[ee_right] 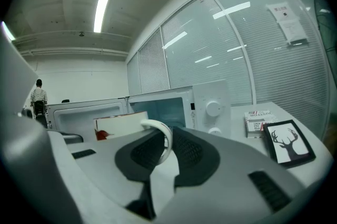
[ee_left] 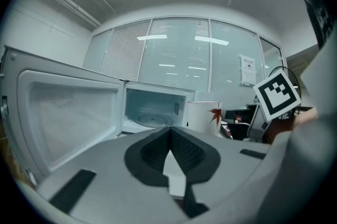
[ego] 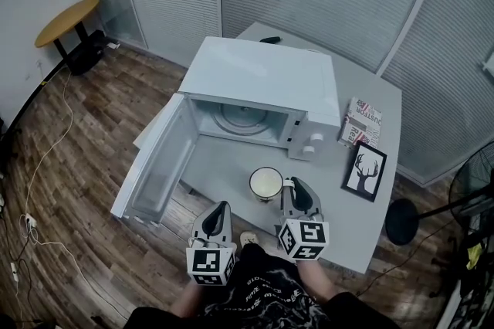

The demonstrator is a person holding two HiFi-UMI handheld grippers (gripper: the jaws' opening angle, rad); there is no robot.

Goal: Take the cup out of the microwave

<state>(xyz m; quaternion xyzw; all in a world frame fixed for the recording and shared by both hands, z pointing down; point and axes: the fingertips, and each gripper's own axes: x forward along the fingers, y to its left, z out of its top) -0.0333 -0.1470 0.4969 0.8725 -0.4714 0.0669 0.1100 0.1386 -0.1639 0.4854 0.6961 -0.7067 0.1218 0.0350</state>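
Now your right gripper (ee_right: 166, 139) pinches the handle of the white cup (ego: 265, 183), which bears a red leaf; your left gripper's (ee_left: 171, 133) fingers sit together, empty.

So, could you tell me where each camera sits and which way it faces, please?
Head view: on the person's head, looking steeply down at table, open microwave and cup; left gripper, right gripper and dark clothing show.
Left gripper view: on that gripper, facing the microwave's open door along shut jaws.
Right gripper view: on that gripper, facing the microwave's dials along jaws gripping the cup's handle.
Shared: all three show microwave and cup.
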